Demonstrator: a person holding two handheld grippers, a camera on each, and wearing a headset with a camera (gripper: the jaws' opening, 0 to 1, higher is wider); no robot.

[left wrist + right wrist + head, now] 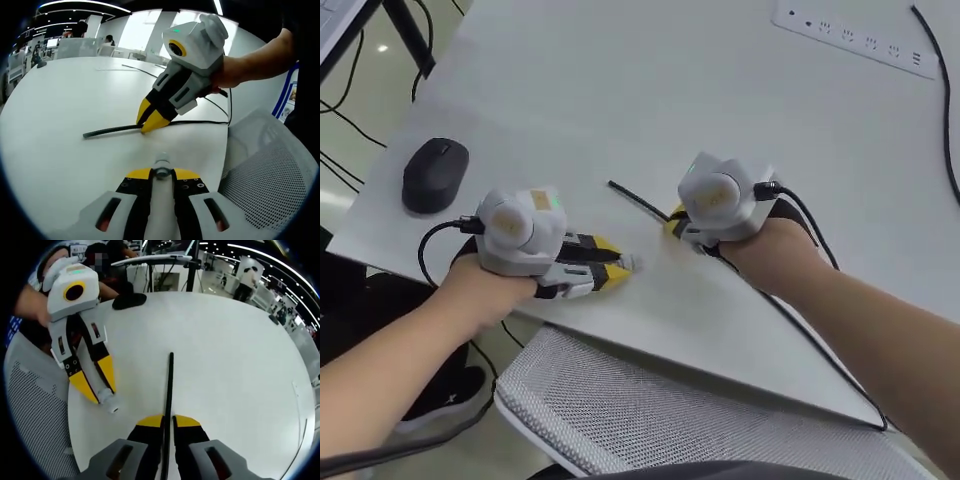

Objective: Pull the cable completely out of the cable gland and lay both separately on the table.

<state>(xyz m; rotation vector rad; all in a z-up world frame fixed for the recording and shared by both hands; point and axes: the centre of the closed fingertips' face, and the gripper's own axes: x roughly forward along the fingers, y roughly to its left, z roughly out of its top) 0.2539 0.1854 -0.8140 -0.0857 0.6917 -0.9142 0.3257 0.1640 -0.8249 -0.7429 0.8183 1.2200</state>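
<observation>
We've got the cable (170,385) clear of the gland (161,161) (nice gap): left gripper (161,174) clamps the gland, right gripper (168,420) the cable. Next we lay both down.

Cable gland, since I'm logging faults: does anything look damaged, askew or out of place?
Nothing stands out. The cable runs straight from the right claw, clear of the cable gland in the left claw; neither looks damaged.
</observation>
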